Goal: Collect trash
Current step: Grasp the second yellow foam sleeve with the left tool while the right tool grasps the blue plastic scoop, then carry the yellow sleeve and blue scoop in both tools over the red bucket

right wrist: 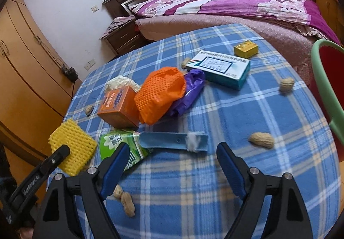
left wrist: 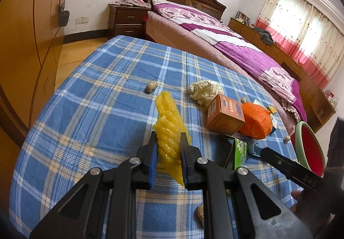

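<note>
A bedroom: a round table (left wrist: 90, 80) under a blue plaid cloth stands at the foot of a bed (left wrist: 225, 45) with a purple floral quilt, a dark wooden headboard and nightstand (left wrist: 126, 20) behind, a wooden wardrobe (left wrist: 28, 34) on the left, curtains (left wrist: 301, 24) over a bright window on the right.

In the left wrist view, the left gripper (left wrist: 166, 142) has its jaws narrow, pinched on a yellow foam net (left wrist: 167, 127) lifted off the cloth. Beyond lie a peanut (left wrist: 151, 86), a crumpled pale bag (left wrist: 204, 89), an orange box (left wrist: 224, 113) and an orange net (left wrist: 257, 120). A red basin (left wrist: 309, 148) with a green rim sits at the right table edge. The box bears print too small to read.

In the right wrist view, the right gripper (right wrist: 169, 153) hangs over the cloth with jaws wide and nothing between them. Just ahead lie a blue scoop (right wrist: 169, 142) with a tuft of fluff on it and a green carton (right wrist: 120, 146) with white Chinese characters. Farther on are the orange box, orange net, a purple bag (right wrist: 191, 88), a white-and-teal box (right wrist: 221, 68) with Chinese print I cannot read, and a small yellow box (right wrist: 246, 48). Peanuts (right wrist: 261, 140) are scattered around. The yellow net shows at left in the other gripper.
</note>
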Motion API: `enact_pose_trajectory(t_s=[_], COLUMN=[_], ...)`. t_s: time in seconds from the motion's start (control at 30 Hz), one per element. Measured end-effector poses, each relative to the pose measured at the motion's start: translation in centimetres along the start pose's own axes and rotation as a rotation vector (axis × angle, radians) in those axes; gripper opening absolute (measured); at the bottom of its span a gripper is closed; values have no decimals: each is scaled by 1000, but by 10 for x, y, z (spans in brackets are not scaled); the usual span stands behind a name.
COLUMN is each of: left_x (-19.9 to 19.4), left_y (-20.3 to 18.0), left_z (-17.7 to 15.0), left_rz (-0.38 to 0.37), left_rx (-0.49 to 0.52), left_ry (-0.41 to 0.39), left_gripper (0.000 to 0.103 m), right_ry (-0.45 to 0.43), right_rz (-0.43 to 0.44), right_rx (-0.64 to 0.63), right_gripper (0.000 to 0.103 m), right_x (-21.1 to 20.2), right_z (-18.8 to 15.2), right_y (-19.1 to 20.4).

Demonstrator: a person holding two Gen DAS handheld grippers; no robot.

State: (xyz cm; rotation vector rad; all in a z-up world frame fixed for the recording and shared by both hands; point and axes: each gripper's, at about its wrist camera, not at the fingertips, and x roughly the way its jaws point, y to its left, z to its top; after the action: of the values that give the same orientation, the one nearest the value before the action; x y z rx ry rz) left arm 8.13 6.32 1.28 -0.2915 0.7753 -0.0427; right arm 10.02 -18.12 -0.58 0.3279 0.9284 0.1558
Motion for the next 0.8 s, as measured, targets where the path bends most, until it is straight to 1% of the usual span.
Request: enact_pose_trajectory(t_s=[0.13,0.27,0.3,0.33,0.4,0.47,0.6,0.8], left_x=[3,5,5,5,4,4,0,-12], left_y=[2,4,4,3,3,3,1,-6], left_z=[-1,-1,-1,-1,-1,-1,-1,1], left_rz=[3,6,6,6,6,4,-1,-22], left_rx=[-4,-8,-8,-9,-8,-6,-3,7], left_ry=[9,11,11,12,11,10,2,-18], left_gripper=[18,18,18,18,18,18,18,18], right_ry=[7,-11,-16,-19,-25,-26,-19,-52], right_rz=[-12,-36,-46,-52,-67,-66,-42,-26], right_rx=[3,-15,-22,-28,-46,-53,-28,-23], right_gripper=[85,86,83,78,78,78,77,77], right_x=[12,16,16,16,17,16,10,-13], right_z=[2,3,2,2,1,0,-3,-7], right_y=[4,9,10,11,13,13,7,1])
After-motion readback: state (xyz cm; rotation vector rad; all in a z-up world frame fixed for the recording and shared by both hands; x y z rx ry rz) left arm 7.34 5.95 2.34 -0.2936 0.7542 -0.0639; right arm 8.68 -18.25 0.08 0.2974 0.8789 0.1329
